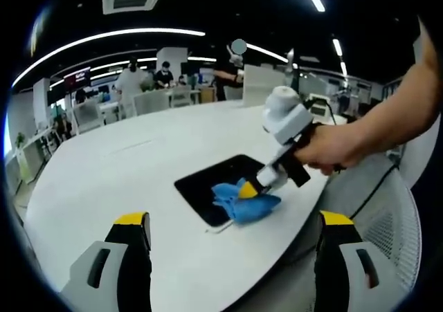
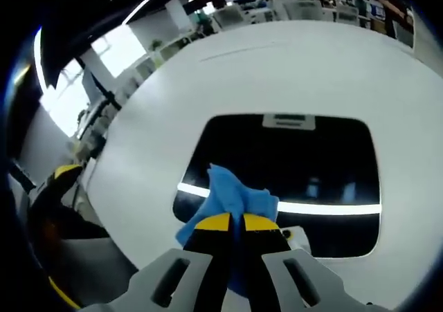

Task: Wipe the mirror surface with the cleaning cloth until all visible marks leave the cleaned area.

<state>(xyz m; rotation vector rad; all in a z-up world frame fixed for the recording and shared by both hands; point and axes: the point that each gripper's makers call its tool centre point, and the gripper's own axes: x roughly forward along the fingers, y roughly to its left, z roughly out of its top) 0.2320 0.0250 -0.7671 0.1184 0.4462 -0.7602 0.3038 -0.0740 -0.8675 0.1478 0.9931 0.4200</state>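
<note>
So the mirror (image 2: 304, 180) lies flat on the white table (image 1: 124, 180), near the edge by a mesh chair (image 1: 387, 215); it's dark and reflects the ceiling lights. The blue cloth (image 2: 228, 198) sits bunched on the mirror's near corner; the right gripper (image 2: 230, 223) is clenched on it, yellow tips pinched together with cloth sticking out past them. The left gripper (image 1: 232, 222) hangs back over the table with its jaws spread wide, grasping nothing.

Handling-wise, I'd say the cloth is soft and floppy; it'll fold and drag, so pinching a thick wad like this looks right. The mirror is probably light, slick and fragile; it could slide under a wipe, so go gentle, maybe steady a bare edge with the free tongs. Can't make out any marks on the glass from here.
</note>
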